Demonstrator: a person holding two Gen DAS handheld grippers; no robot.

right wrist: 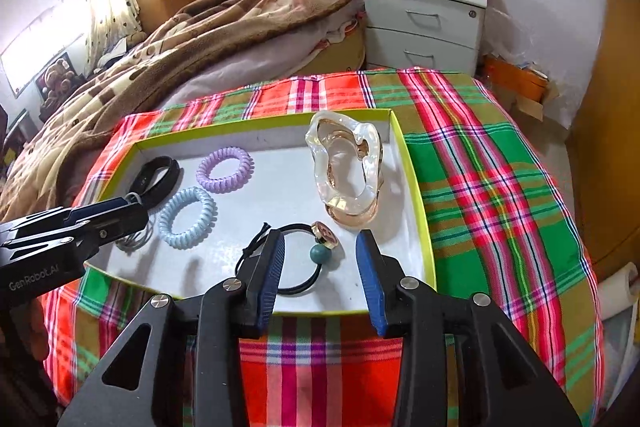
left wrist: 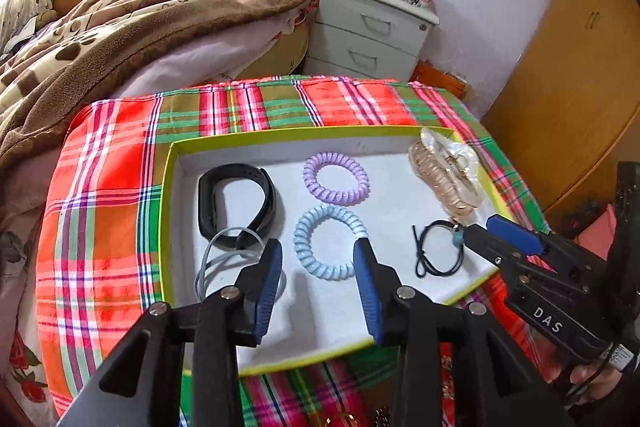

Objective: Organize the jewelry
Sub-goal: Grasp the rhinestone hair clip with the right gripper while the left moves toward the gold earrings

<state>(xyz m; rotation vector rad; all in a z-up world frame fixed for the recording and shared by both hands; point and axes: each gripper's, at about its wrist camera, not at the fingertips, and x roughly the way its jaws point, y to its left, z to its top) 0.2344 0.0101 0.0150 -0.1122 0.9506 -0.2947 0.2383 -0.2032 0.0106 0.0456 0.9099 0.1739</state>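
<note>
Both spread and empty, the left gripper (left wrist: 318, 259) and right gripper (right wrist: 320, 255) hover over a light, springy pale-blue coiled plastic hair tie (left wrist: 330, 243) and a soft black elastic hair band with a teal bead (right wrist: 304, 259), each probably best pinched across its cord.

Home bedroom — bed (right wrist: 224, 27), blanket (left wrist: 120, 27), nightstand (right wrist: 424, 23).

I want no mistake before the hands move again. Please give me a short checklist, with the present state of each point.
1. Left gripper open, nothing held: ok.
2. Right gripper open, nothing held: ok.
3. Blue spiral hair tie flat in the tray, beside the purple spiral hair tie: ok.
4. Black hair tie with teal bead inside the tray, free of the fingers: cannot tell; one finger overlaps the loop.
5. Clear hair claw fully inside the tray: ok from the right wrist view.
6. Black wristband apart from the grey loops: not ok, they overlap.
</note>
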